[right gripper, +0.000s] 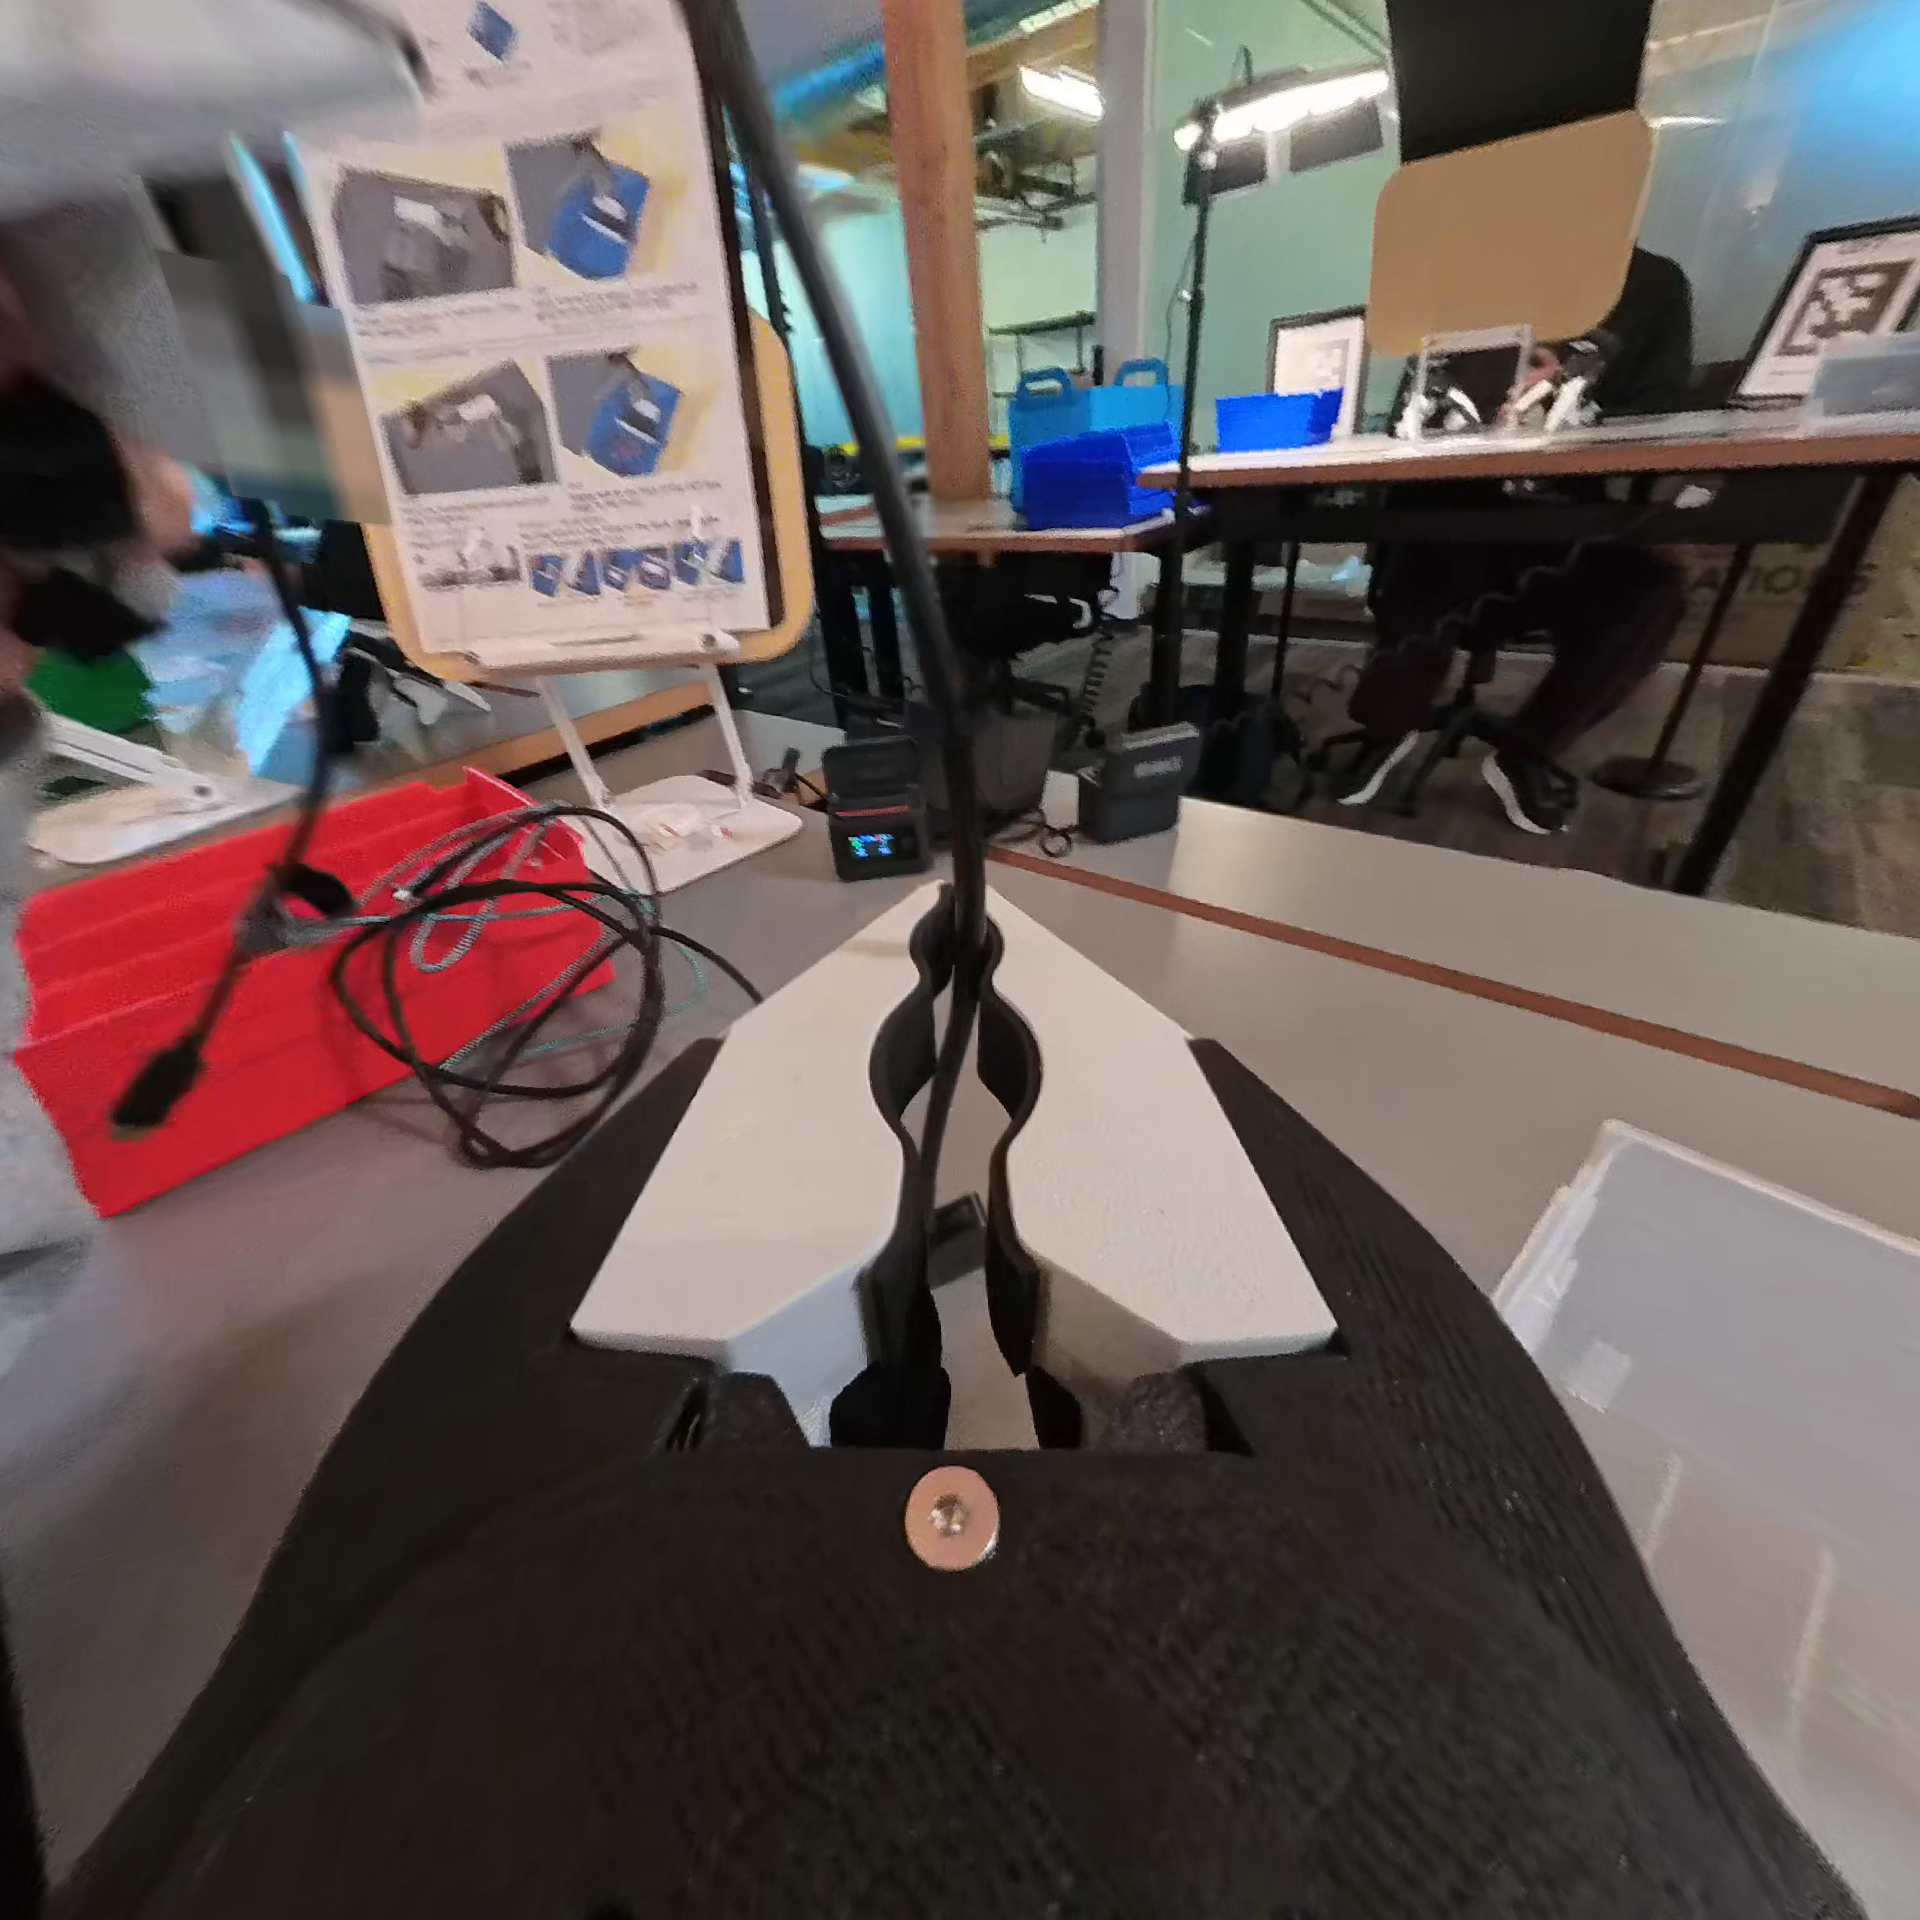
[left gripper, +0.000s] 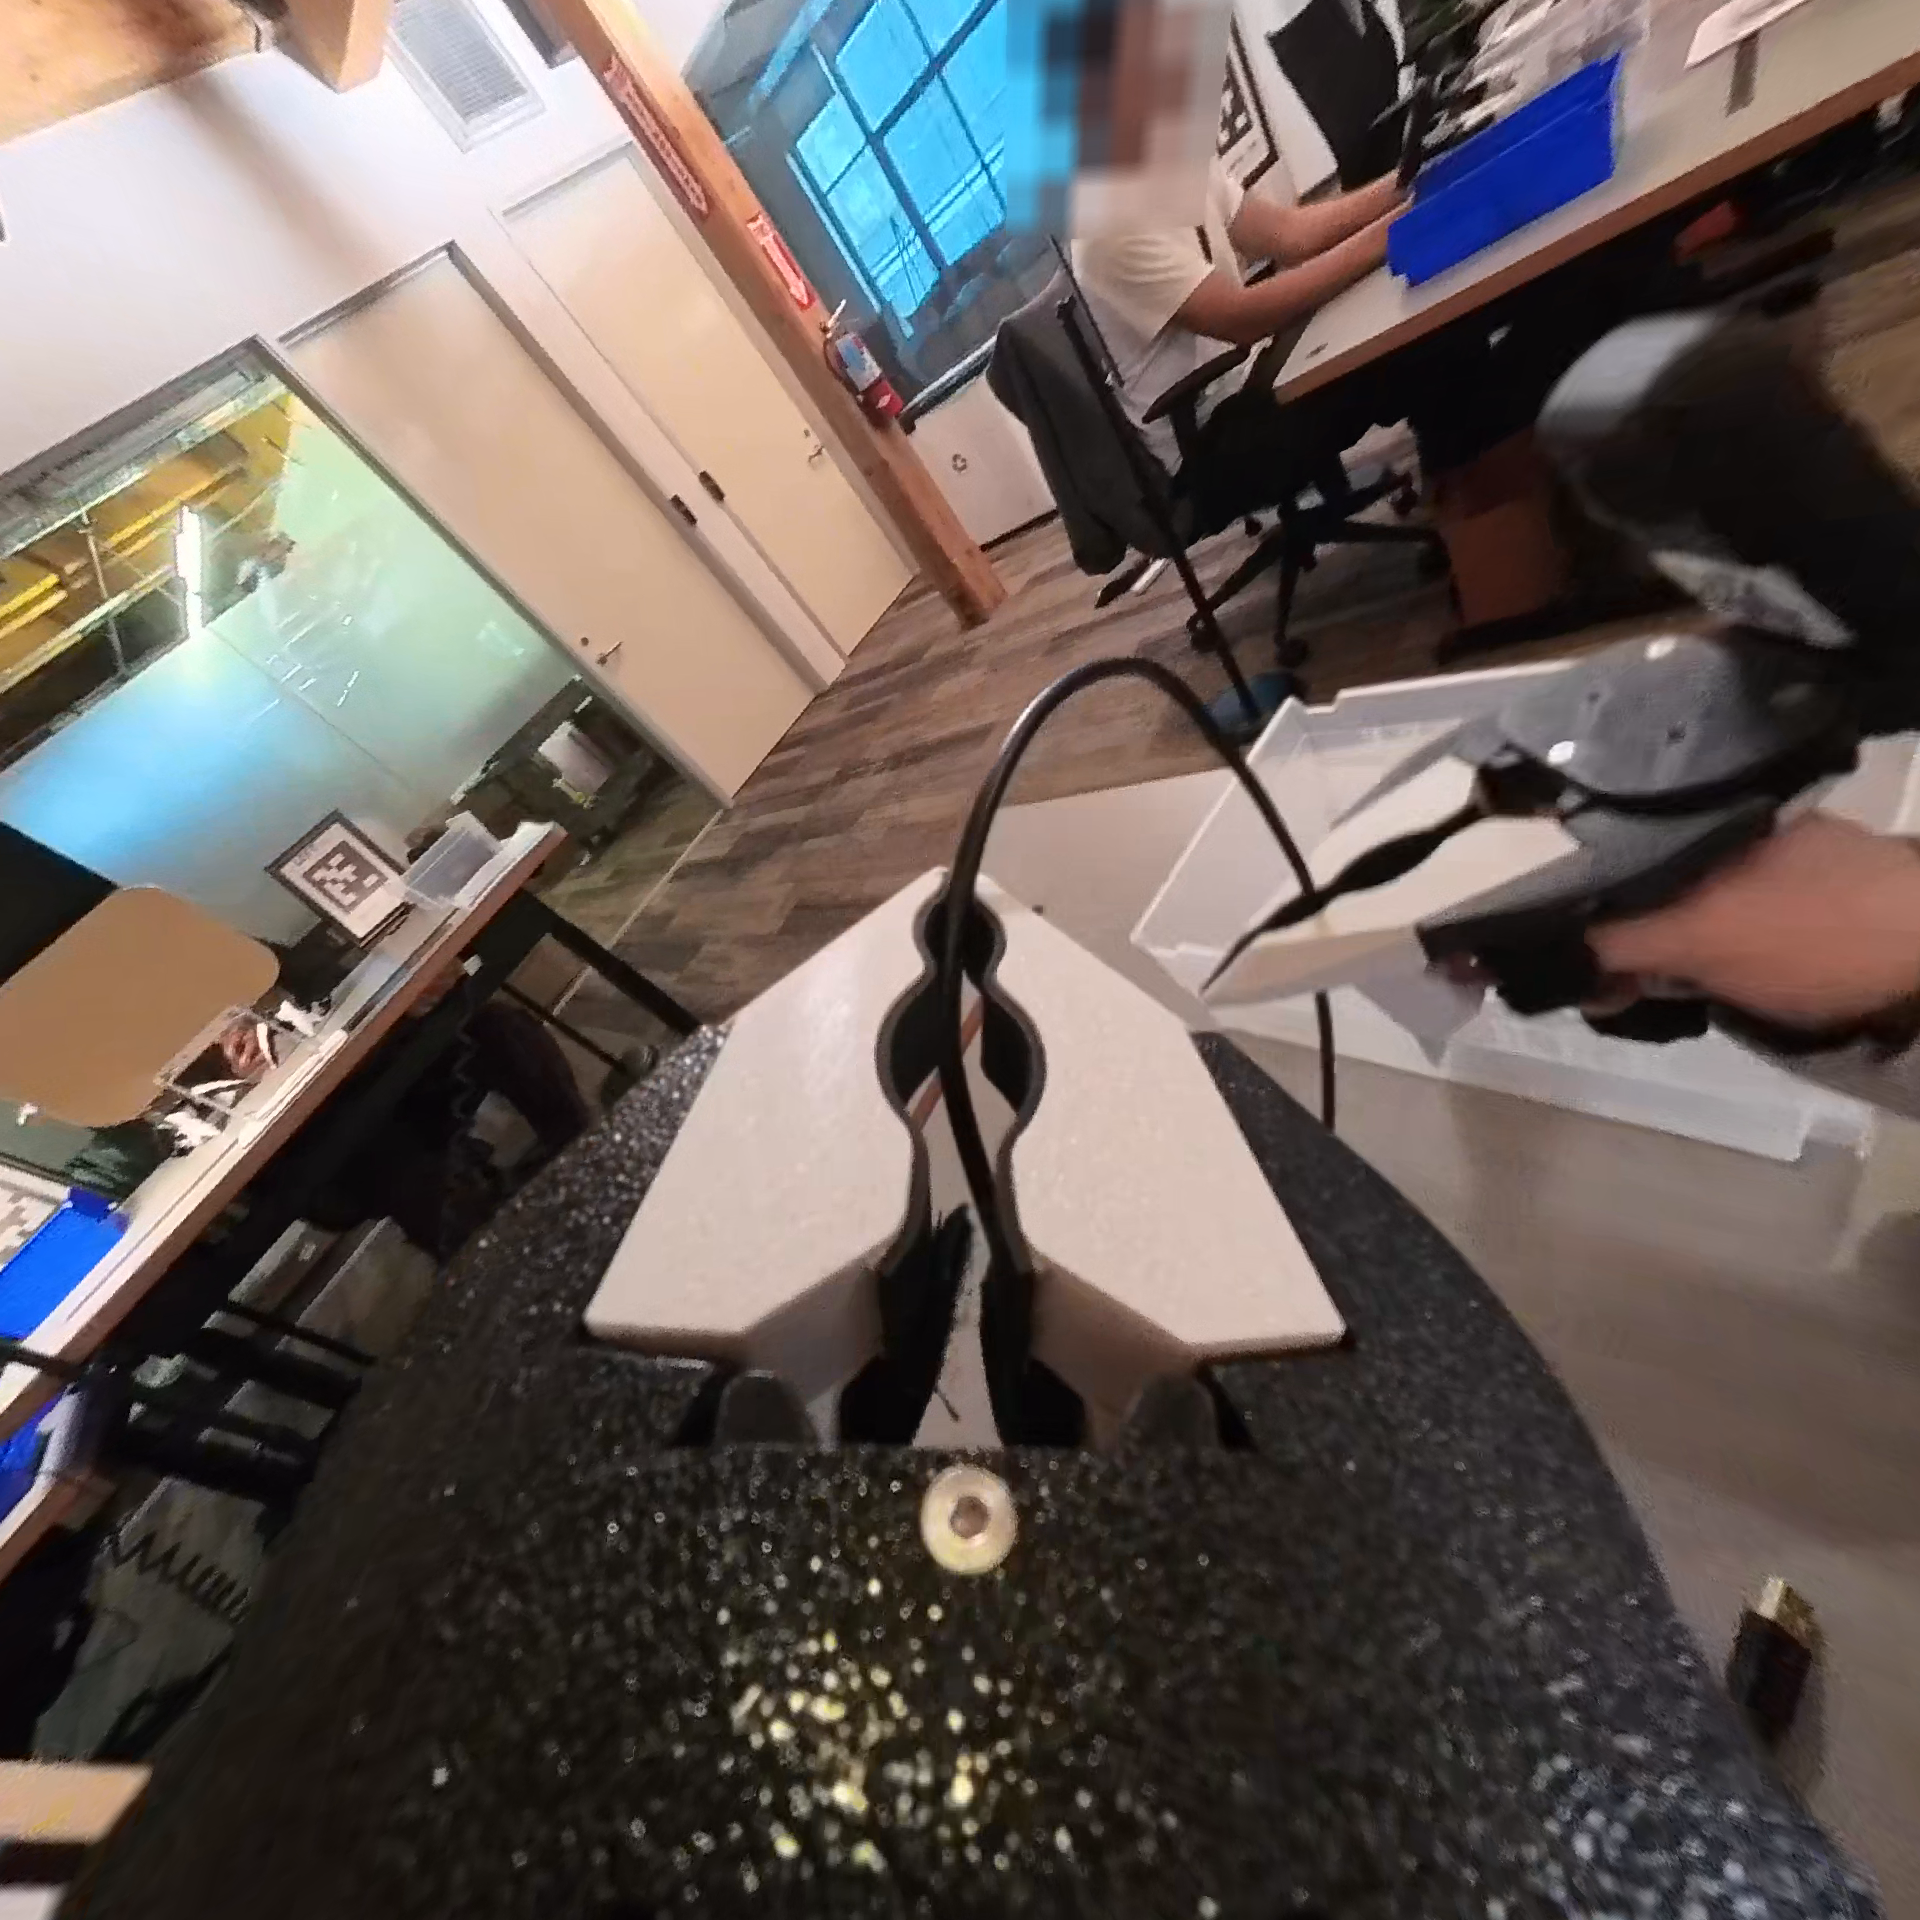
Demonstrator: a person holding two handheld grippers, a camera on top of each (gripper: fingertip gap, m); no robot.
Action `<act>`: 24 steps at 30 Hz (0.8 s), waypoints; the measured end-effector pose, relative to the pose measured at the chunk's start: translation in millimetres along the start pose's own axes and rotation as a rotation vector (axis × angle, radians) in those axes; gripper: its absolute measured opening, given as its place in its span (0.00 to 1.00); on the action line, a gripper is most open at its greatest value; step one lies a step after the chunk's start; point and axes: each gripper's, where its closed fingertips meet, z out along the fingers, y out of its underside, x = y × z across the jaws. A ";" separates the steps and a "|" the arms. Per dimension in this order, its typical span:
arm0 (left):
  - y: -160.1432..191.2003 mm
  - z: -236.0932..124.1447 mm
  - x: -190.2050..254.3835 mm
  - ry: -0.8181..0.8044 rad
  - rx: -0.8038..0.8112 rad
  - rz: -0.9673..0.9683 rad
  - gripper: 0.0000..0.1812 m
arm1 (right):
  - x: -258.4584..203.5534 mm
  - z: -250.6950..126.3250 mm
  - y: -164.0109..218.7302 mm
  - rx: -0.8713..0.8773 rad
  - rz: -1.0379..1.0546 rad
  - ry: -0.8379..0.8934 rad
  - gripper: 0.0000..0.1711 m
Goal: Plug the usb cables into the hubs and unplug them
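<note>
A thin black usb cable (left gripper: 1101, 670) runs between my two grippers. My left gripper (left gripper: 961, 920) is shut on it, held up in the air; the cable arcs out of the tips and down to my right gripper (left gripper: 1262, 935), which also pinches it. In the right wrist view my right gripper (right gripper: 961, 920) is shut on the same cable (right gripper: 831, 343), which rises to the upper left. One cable end with a black plug (right gripper: 156, 1086) hangs below the blurred left gripper; it also shows in the left wrist view (left gripper: 1771, 1673). No hub shows clearly.
A red bin (right gripper: 125, 1070) sits at the left on the grey table (right gripper: 1455, 1091), with a coil of loose cables (right gripper: 520, 997) draped over it. A clear plastic bin (right gripper: 1704, 1351) stands at the right. An instruction sheet on a stand (right gripper: 551, 395) and a small black device (right gripper: 878, 821) are behind. Left tips to right tips: about 12 cm.
</note>
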 end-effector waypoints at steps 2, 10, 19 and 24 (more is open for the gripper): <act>17.3 -9.9 4.1 -0.006 -0.045 0.011 0.00 | -7.3 -7.1 -12.0 0.029 -0.002 -0.035 0.00; 59.3 -54.6 7.5 -0.041 -0.022 -0.085 0.00 | -47.5 -2.3 -85.1 0.019 -0.233 -0.138 0.00; 35.9 -75.7 28.1 0.114 0.305 -0.326 0.15 | -66.0 5.7 -167.7 0.008 -0.696 -0.026 0.00; 51.5 -82.4 23.9 0.080 0.343 -0.396 0.44 | -47.3 -21.5 -216.8 0.071 -0.699 0.052 0.00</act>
